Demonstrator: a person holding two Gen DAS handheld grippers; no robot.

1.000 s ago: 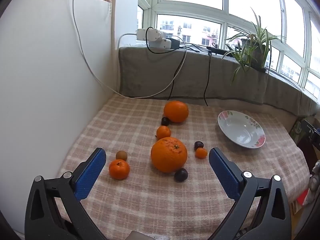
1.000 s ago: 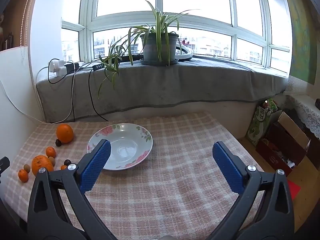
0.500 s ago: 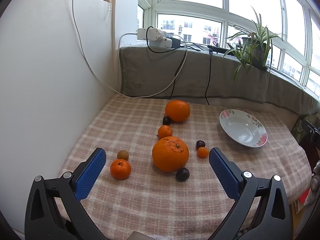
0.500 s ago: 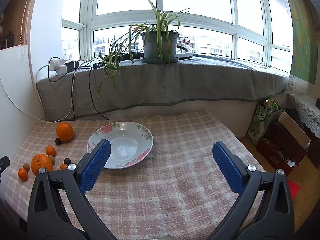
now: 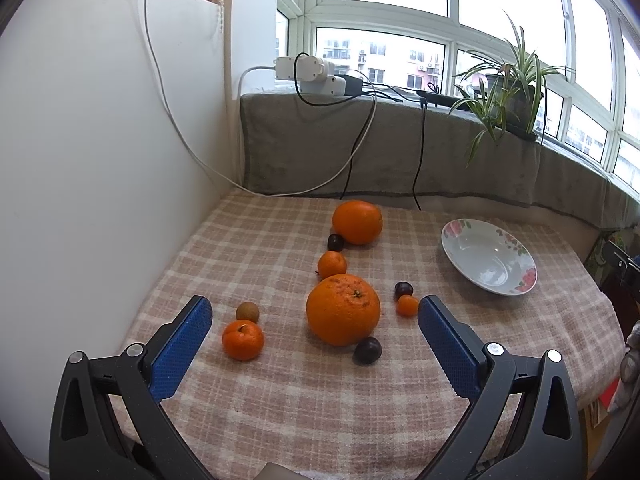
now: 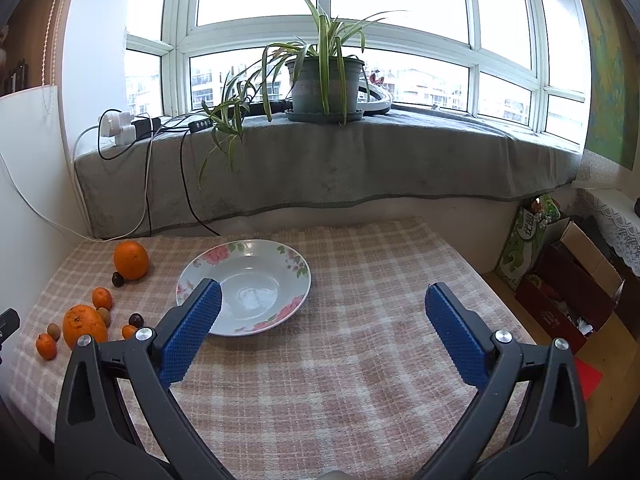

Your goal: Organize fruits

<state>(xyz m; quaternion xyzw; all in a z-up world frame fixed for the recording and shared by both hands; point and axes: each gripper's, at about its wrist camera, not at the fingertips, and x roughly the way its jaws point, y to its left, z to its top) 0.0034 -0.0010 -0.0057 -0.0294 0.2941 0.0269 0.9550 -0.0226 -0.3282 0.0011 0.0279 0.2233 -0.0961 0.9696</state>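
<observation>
Left to right on the checked tablecloth (image 5: 280,400), oranges, mandarins and dark plums lie scattered around the big orange (image 5: 343,309), before the empty-handed, wide-spread left gripper (image 5: 315,316), while the flowered plate (image 6: 244,286) sits empty behind the right gripper (image 6: 322,304), likewise spread wide.

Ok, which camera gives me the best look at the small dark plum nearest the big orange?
Left wrist view: the dark plum sits close and unobstructed, touching the big orange. In the right wrist view that plum seems hidden behind the left finger; only the orange shows.
</observation>
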